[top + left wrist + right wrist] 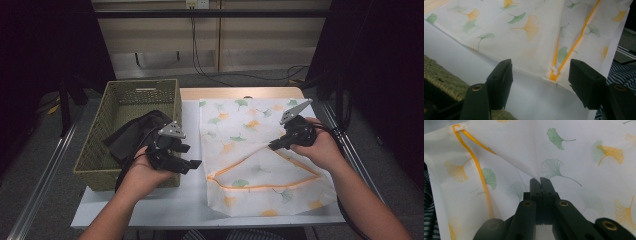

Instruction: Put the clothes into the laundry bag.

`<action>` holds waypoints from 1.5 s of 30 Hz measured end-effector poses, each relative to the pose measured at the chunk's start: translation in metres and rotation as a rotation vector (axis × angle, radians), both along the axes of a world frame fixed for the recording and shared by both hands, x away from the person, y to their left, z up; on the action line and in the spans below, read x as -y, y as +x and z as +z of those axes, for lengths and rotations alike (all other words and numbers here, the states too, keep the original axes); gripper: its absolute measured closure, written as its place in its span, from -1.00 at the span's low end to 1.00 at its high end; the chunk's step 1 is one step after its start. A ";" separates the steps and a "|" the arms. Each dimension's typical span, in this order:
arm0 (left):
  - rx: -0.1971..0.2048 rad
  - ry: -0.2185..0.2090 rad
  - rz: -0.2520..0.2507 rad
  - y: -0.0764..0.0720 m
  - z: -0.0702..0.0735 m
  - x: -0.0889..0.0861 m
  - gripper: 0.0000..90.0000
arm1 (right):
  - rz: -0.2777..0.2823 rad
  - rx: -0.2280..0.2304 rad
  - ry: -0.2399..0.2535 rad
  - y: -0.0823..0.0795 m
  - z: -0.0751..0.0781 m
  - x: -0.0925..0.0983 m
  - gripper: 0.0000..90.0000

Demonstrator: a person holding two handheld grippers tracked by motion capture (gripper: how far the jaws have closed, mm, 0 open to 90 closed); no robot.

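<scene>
On the white table (165,207), right of centre, lies a white mesh laundry bag (250,150) printed with green and orange ginkgo leaves and edged along its opening with an orange zipper (260,187). The right gripper (274,145) sits over the middle of the bag, its jaws clenched on a pinch of the top layer; in the right gripper view the fabric (534,173) rises in a small ridge into the closed black tips, and the zipper (480,177) runs down the left of that picture to its white pull (460,127) at the far corner. The bag's upper layer is drawn up into a tent toward that grip, so the opening gapes a little along the near edge.

The left gripper (192,165) hovers just left of the bag, near the right wall of the olive woven basket (125,100), with its jaws released and nothing between them. In the left gripper view the two black jaws stand well apart, framing the bag's near corner, where the zipper pull (554,69) sits at the end of the orange zipper (576,42).

A dark garment (135,135) lies heaped in the basket at the left of the table, spilling toward its near right side; what kind of garment it is seems hard to make out in the dim light. A striped cloth (619,75) shows past the table's near edge.
</scene>
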State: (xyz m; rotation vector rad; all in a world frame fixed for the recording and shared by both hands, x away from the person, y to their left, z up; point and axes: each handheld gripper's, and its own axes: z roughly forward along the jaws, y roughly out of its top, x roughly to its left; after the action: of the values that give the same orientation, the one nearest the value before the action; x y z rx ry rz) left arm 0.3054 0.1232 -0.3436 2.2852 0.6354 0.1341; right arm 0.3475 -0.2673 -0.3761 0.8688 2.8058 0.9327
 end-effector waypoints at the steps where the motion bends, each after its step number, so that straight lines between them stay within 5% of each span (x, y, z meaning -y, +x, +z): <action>1: 0.001 -0.013 0.000 0.001 0.000 0.000 -0.20 | 0.000 0.003 -0.001 0.000 0.000 0.000 1.00; 17: 0.022 0.004 0.075 0.020 0.009 -0.020 -0.20 | -0.001 -0.009 -0.008 0.002 -0.002 -0.001 1.00; 18: 0.022 0.029 0.070 0.022 0.011 -0.023 -0.20 | 0.004 -0.006 -0.009 0.003 -0.003 -0.001 1.00; 29: 0.040 0.025 0.166 0.042 0.011 -0.042 -0.27 | 0.003 0.000 -0.015 0.000 -0.004 -0.002 1.00; 33: 0.063 0.064 0.196 0.045 0.013 -0.047 -0.27 | 0.007 0.001 -0.017 0.000 -0.004 -0.002 1.00; 45: 0.049 0.060 0.289 0.061 0.016 -0.065 -0.31 | 0.011 -0.002 -0.020 0.000 -0.006 -0.003 1.00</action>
State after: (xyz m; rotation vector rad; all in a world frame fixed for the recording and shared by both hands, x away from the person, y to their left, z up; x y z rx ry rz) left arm 0.3660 0.1885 -0.3281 2.2272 0.9443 0.3506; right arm 0.3477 -0.2644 -0.3823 0.8536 2.8194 0.9036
